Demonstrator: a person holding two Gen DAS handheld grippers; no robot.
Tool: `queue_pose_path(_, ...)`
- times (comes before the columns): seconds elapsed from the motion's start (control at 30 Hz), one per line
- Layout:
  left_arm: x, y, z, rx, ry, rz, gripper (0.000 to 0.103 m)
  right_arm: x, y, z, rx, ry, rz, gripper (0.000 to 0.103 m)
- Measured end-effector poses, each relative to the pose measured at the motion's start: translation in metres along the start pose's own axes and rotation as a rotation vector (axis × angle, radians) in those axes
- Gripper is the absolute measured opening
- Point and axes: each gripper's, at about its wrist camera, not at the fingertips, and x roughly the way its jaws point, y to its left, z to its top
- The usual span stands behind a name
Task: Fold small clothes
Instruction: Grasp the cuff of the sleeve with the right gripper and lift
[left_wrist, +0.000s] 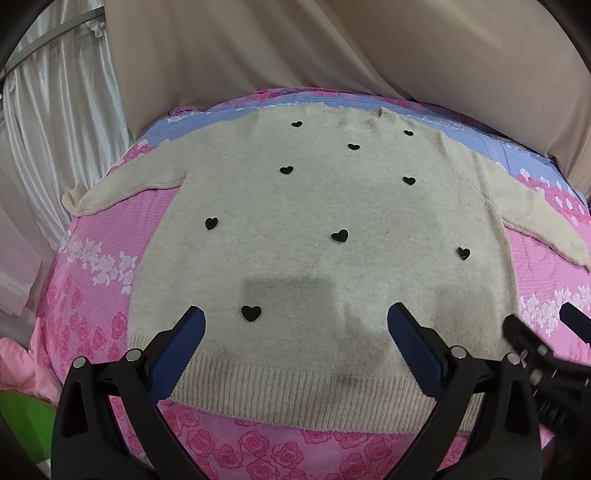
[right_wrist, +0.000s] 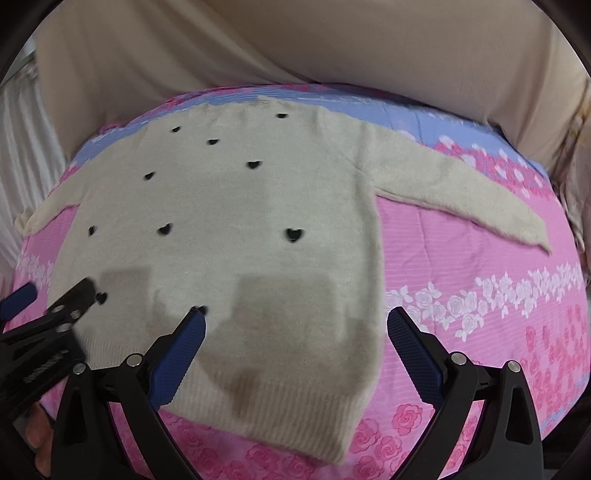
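Lying flat, front up, cream sweater (left_wrist: 325, 229) with black hearts (left_wrist: 340, 235) spread on pink floral sheet (left_wrist: 92, 266), both sleeves out, collar far side. Left gripper (left_wrist: 295, 325) hovers over ribbed hem (left_wrist: 295, 391), jaws wide, holding nothing. Right gripper (right_wrist: 295, 325) hangs above hem's right corner, jaws wide, empty. Beige drape (left_wrist: 332, 48) behind; white curtain (left_wrist: 55, 110) at left.

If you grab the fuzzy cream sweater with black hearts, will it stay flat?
Probably not. The fuzzy cream knit sweater lies limp on the pink rose-print sheet, so it would likely droop. Its spread sleeves would probably dangle.
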Motion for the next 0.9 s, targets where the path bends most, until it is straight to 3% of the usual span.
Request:
queue_pose_path(0.13,-0.001,0.004,0.004,-0.033,-0.009,0.008,0.097,0.012,-0.078,0.017,0.153,-0.013,-0.102,0.097)
queue_pose_path(0.23,-0.001,0.003,0.006,-0.052,-0.011,0.017,0.097,0.03,-0.168,0.03,0.308,0.004,-0.193,0.097)
queue_pose_path(0.33,-0.002,0.0,0.009,-0.062,-0.014,0.032,0.097,0.047,-0.265,0.039,0.504,0.005,-0.217,0.095)
queue_pose_path(0.47,-0.002,-0.005,0.011,-0.061,-0.006,0.059,0.097,0.068,-0.361,0.051,0.639,0.019,-0.287,0.092)
queue_pose_path(0.63,-0.004,-0.009,0.012,-0.044,0.002,0.113,0.097,0.1,-0.429,0.059,0.774,0.019,-0.196,0.082)
queue_pose_path(0.73,-0.005,-0.009,0.014,-0.035,0.007,0.146,0.097,0.121,-0.445,0.059,0.841,0.042,-0.165,0.067)
queue_pose_path(0.8,-0.006,-0.008,0.015,-0.038,0.01,0.165,0.097,0.119,-0.445,0.061,0.85,-0.015,-0.171,0.047)
queue_pose_path(0.9,-0.005,-0.005,0.017,-0.048,0.016,0.172,0.097,0.124,-0.447,0.065,0.877,-0.03,-0.137,0.011)
